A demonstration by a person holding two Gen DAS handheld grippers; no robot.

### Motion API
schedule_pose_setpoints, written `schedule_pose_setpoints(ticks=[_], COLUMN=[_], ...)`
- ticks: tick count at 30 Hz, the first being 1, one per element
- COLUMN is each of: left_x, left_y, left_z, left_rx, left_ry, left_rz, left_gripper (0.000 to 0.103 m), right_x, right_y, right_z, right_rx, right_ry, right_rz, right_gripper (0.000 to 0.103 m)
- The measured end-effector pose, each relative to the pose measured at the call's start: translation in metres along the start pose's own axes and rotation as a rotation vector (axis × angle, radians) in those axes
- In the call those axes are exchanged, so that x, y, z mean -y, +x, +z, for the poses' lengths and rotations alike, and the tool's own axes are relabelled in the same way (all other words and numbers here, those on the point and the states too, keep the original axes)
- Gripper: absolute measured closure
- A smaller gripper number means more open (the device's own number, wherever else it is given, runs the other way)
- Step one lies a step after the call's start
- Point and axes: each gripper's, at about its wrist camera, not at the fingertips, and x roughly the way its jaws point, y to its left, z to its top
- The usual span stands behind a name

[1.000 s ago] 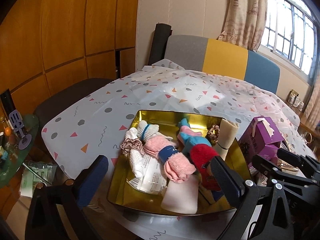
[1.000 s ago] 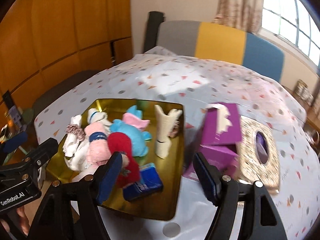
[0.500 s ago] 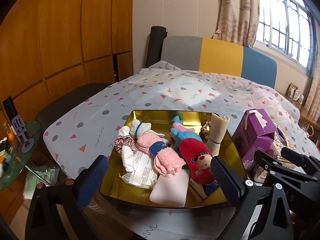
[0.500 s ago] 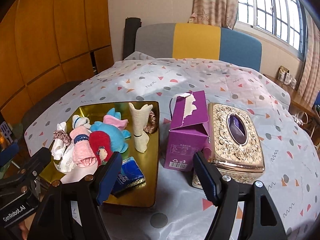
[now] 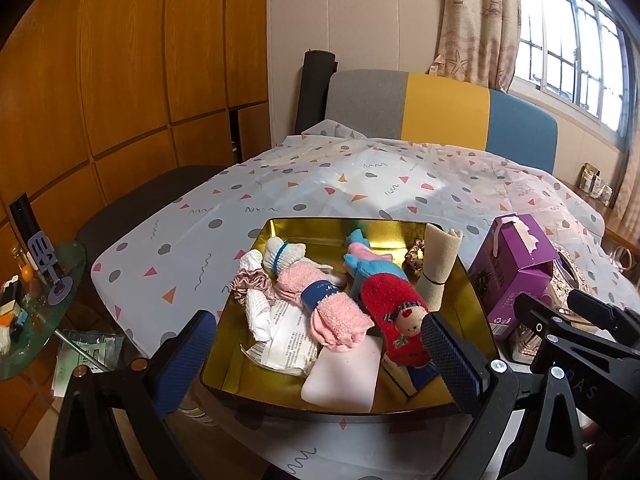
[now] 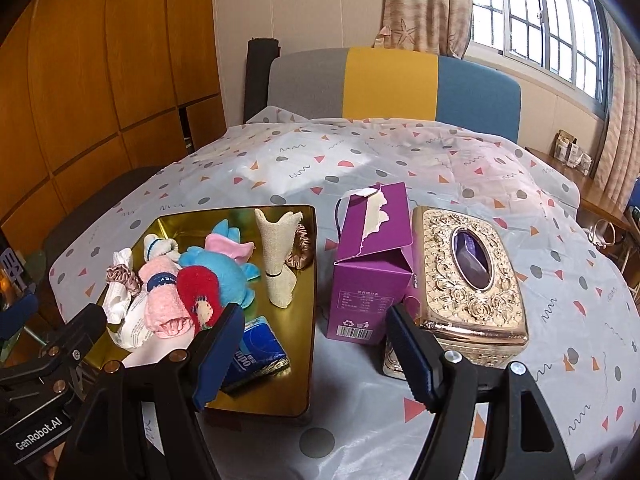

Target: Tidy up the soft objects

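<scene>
A gold tray [image 5: 472, 292] [image 6: 306, 320] near the table's front edge holds several soft things: a pink sock roll [image 5: 324, 300] [image 6: 162, 296], a red doll sock [image 5: 396, 312] [image 6: 200, 292], a blue and pink plush [image 5: 368, 266] [image 6: 224, 264], a beige rolled cloth [image 5: 438, 268] [image 6: 278, 256], scrunchies, white socks and a blue tissue pack [image 6: 256, 354]. My left gripper [image 5: 316, 364] is open and empty, above the tray's near edge. My right gripper [image 6: 314, 356] is open and empty, above the tray's right edge and the purple box [image 6: 372, 264].
A purple carton [image 5: 516, 268] stands right of the tray, and an ornate gold tissue box [image 6: 468, 272] lies right of that. A patterned cloth [image 6: 360, 160] covers the table. A grey, yellow and blue chair [image 6: 392, 80] stands behind. A glass side table [image 5: 36, 304] is at the left.
Both grippers have pulled back and risen from the tray, so the tray looks smaller. The right view has swung right to bring in the gold tissue box. Both stay open.
</scene>
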Motion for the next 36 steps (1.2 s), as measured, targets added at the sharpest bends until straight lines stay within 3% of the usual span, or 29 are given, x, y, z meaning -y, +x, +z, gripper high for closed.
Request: schedule_pose_setpoints(ticks=[36], left_x=[0.0025], left_y=[0.0034], left_z=[-0.0041], left_rx=[-0.022], left_ry=[0.009], left_rz=[-0.010], left_gripper=[0.000], right_x=[0.0040], right_y=[0.0003], right_z=[-0.0030], right_rx=[-0.005], right_ry=[0.006], right_rz=[0.000], right_gripper=[0.029])
